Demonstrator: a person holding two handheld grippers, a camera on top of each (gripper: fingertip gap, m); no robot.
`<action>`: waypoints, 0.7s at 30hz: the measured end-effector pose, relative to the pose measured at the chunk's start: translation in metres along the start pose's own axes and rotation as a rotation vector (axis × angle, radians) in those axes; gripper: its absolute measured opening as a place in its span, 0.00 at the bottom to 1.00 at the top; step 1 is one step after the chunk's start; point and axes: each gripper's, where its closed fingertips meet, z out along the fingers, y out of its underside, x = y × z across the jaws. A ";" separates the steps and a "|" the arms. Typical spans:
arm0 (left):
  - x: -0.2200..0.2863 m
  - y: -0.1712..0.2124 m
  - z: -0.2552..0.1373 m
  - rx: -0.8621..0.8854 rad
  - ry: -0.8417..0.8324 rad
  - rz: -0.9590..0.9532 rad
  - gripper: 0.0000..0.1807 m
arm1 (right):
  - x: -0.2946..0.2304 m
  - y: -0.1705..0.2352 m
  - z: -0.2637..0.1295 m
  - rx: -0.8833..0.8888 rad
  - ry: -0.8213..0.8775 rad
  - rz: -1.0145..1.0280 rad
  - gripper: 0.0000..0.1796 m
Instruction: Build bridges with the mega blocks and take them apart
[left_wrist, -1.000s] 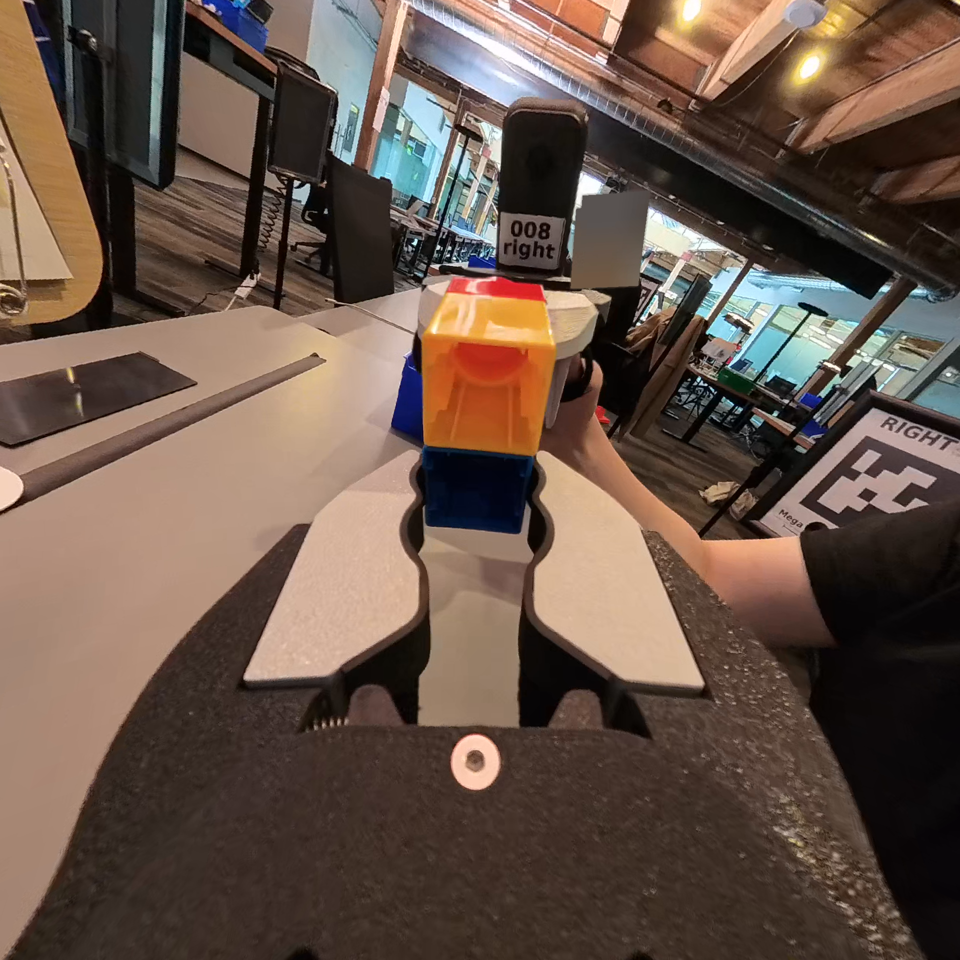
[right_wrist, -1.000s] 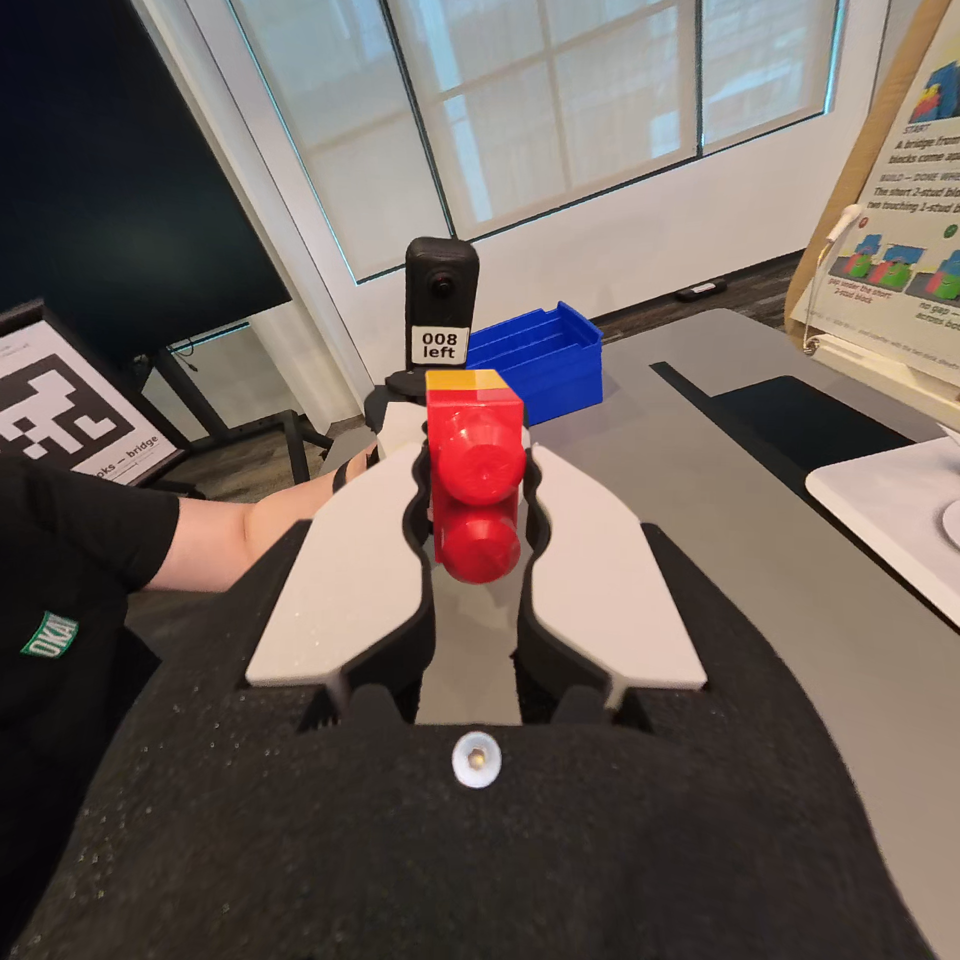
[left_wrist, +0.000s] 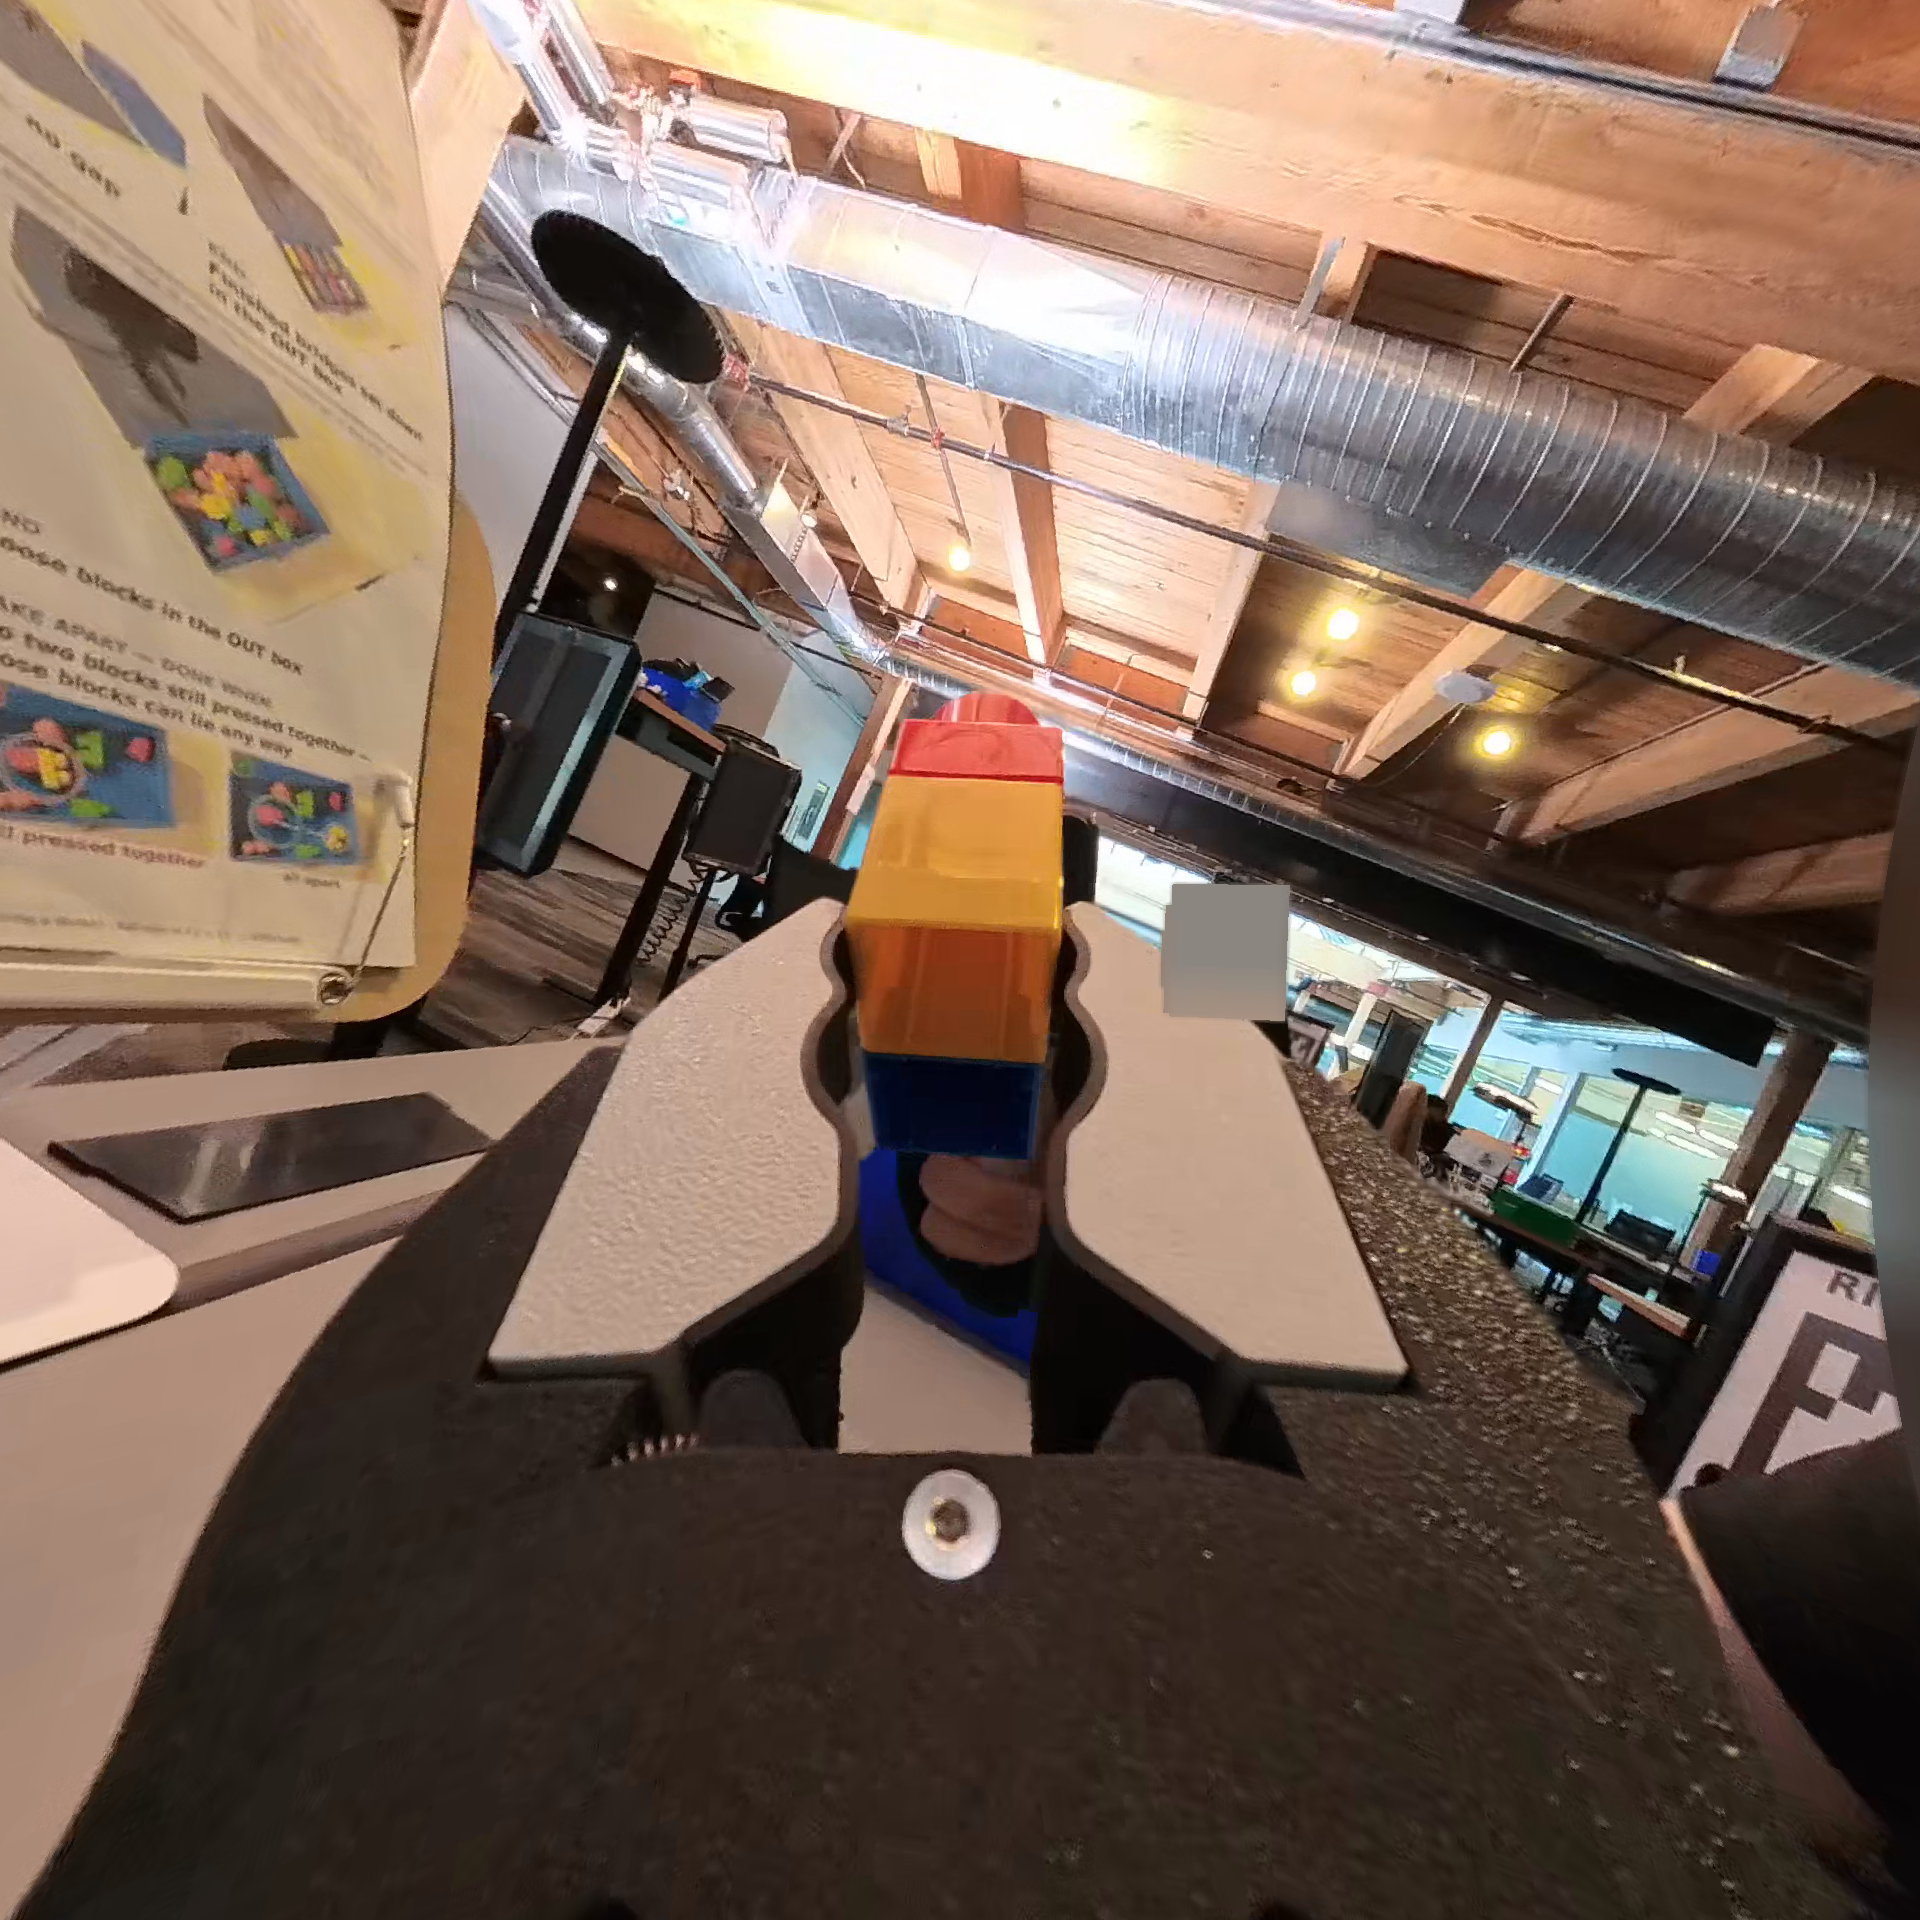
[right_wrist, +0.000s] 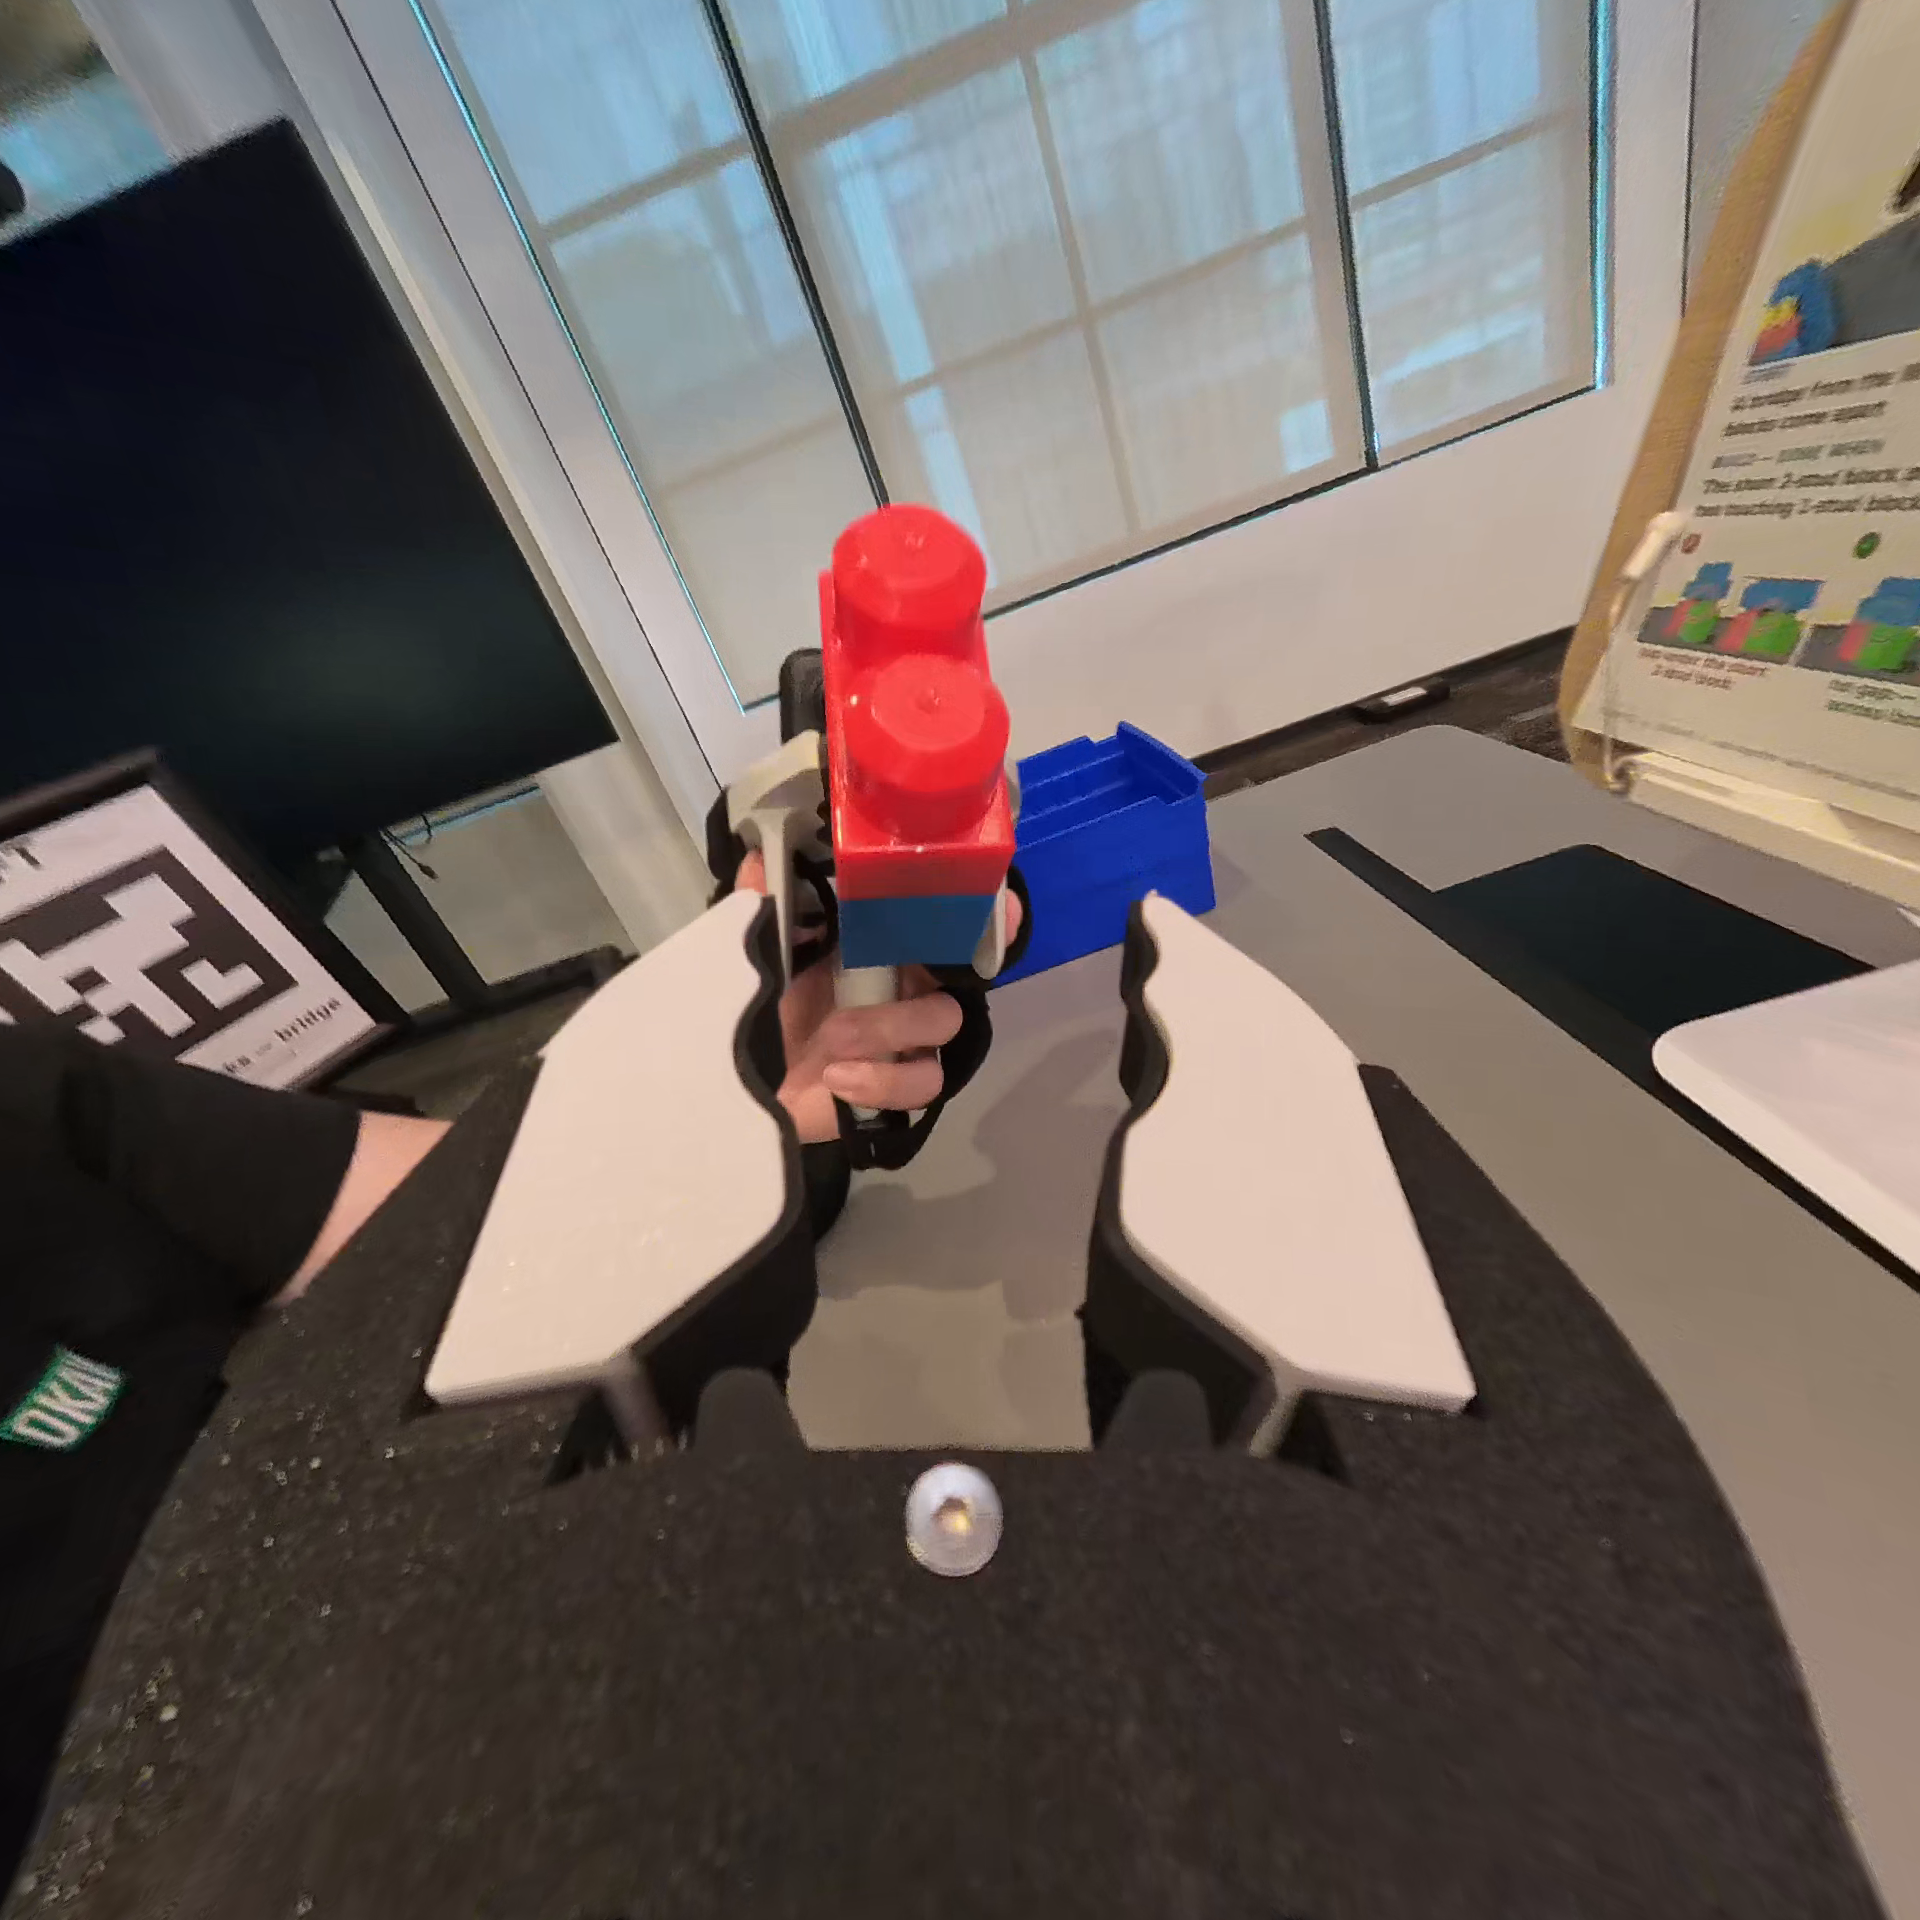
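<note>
Right gripper (right_wrist: 940, 961) has let go: a second ago its fingers pinched the red block (right_wrist: 914, 748), now they stand spread wide with nothing between them, backed off from the stack. Left gripper (left_wrist: 951, 1023) is clenched on the stack, gripping the yellow block (left_wrist: 954, 940) and blue block (left_wrist: 954, 1103), red one capping the far end. It has also tilted up since then (ceiling beams fill the left wrist view now, where the table did before), lifting the stack clear of the grey table (right_wrist: 1455, 1039).

In the right wrist view the stack sits in mid-air, left of and nearer than the blue bin (right_wrist: 1117, 847), red studs facing the camera; yellow is hidden from this side.

Read: the bridge is assembled and whole, handed fully to the left gripper. Probably a regrasp before pulling the red block off, or a drop into the bin; cannot tell which. Instruction sheet (right_wrist: 1808, 436) stands far right.
</note>
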 end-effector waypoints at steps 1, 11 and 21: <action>0.002 -0.001 0.000 0.010 0.005 -0.002 0.19 | -0.004 0.002 0.005 -0.006 -0.006 -0.020 0.34; 0.006 0.007 0.005 -0.022 0.017 -0.018 0.19 | -0.009 0.002 0.009 0.012 -0.053 0.028 0.24; 0.007 0.019 0.009 -0.115 0.035 -0.026 0.24 | -0.008 0.006 0.005 -0.035 -0.053 -0.008 0.19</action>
